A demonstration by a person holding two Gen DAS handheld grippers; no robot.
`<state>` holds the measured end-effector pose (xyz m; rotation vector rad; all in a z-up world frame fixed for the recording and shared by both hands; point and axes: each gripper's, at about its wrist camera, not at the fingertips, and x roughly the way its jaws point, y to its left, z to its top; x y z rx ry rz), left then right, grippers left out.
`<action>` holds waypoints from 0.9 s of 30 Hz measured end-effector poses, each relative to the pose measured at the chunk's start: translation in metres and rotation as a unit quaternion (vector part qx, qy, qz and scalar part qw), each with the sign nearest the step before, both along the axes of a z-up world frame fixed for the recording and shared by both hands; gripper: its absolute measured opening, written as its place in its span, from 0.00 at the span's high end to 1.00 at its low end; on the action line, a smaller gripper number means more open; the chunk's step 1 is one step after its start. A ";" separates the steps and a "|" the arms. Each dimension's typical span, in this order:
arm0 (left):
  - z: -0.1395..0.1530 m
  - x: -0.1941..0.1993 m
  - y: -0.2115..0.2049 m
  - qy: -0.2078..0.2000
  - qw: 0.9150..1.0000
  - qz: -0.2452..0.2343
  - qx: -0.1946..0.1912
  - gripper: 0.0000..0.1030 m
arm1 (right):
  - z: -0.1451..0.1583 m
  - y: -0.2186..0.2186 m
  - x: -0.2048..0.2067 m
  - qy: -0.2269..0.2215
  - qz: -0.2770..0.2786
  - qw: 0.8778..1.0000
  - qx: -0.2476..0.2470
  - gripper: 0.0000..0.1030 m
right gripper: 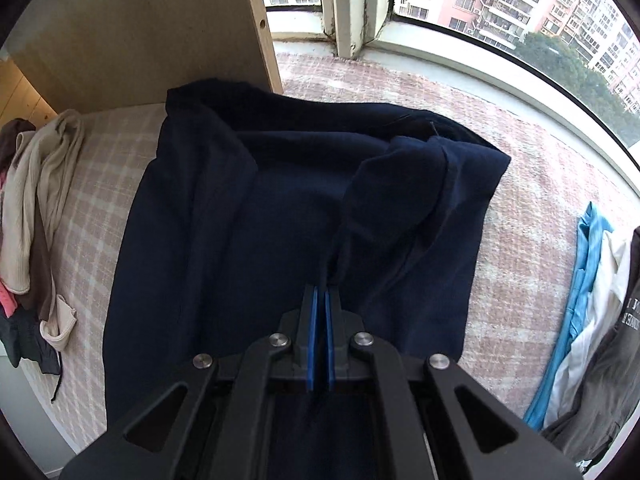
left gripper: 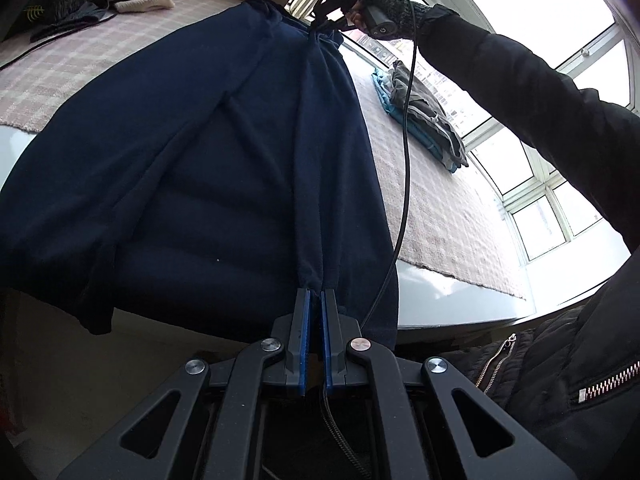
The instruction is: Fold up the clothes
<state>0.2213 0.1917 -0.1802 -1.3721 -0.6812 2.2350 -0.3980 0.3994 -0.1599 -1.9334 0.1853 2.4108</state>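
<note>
A dark navy garment [left gripper: 192,168] lies spread over the pink checked cover [left gripper: 60,72], its near edge hanging over the table's front. My left gripper [left gripper: 316,294] is shut on a raised fold at the garment's near edge. My right gripper [left gripper: 332,18] shows at the far end in the left wrist view, held by a gloved hand, pinching the same fold. In the right wrist view the right gripper [right gripper: 321,290] is shut on a ridge of the navy garment [right gripper: 240,220], which bunches up ahead of it.
A folded stack of blue and grey clothes [left gripper: 424,112] lies by the window, also at right in the right wrist view [right gripper: 592,320]. A heap of unfolded clothes [right gripper: 36,200] lies at the left. A wooden panel [right gripper: 160,28] stands behind. A black cable [left gripper: 406,160] hangs across.
</note>
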 end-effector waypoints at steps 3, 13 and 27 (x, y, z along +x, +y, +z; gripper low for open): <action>-0.010 -0.002 -0.006 -0.015 1.000 0.002 0.008 0.94 | -0.009 0.000 -0.003 -0.006 -0.003 1.000 0.000 0.96; -0.005 0.008 -0.030 -0.033 0.999 -0.020 -0.004 0.96 | 0.037 0.015 0.024 0.034 -0.001 0.999 0.002 0.90; -0.013 -0.009 0.000 -0.028 0.995 -0.092 -0.036 0.91 | 0.050 -0.096 0.283 -0.020 0.193 0.980 -0.045 0.78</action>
